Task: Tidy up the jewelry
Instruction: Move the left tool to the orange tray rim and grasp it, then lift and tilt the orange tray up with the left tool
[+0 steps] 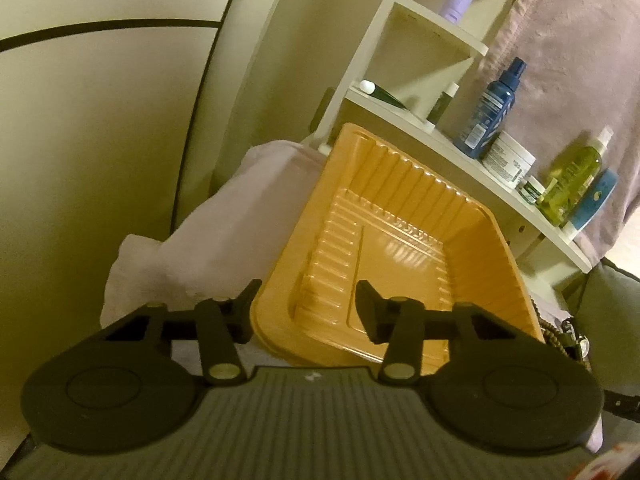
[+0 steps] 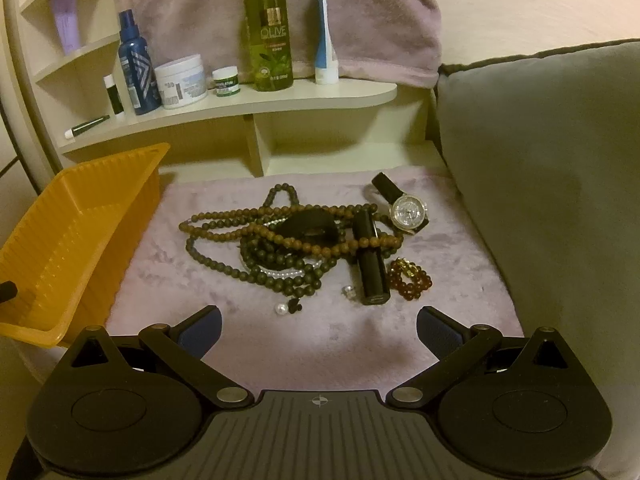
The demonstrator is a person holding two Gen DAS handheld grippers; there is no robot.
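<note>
An orange ribbed plastic tray fills the left wrist view, empty and tilted. My left gripper straddles the tray's near corner, one finger outside the wall, one inside; I cannot tell if it clamps the wall. The tray also shows at the left of the right wrist view. On a pale lilac cloth lies a tangle of brown bead necklaces, a pearl strand, a wristwatch, a black tube, an amber bead bracelet and a loose pearl. My right gripper is open and empty, just short of the pile.
A cream shelf behind the cloth carries bottles, jars and a tube. A grey cushion borders the cloth on the right. A pink towel hangs behind the shelf.
</note>
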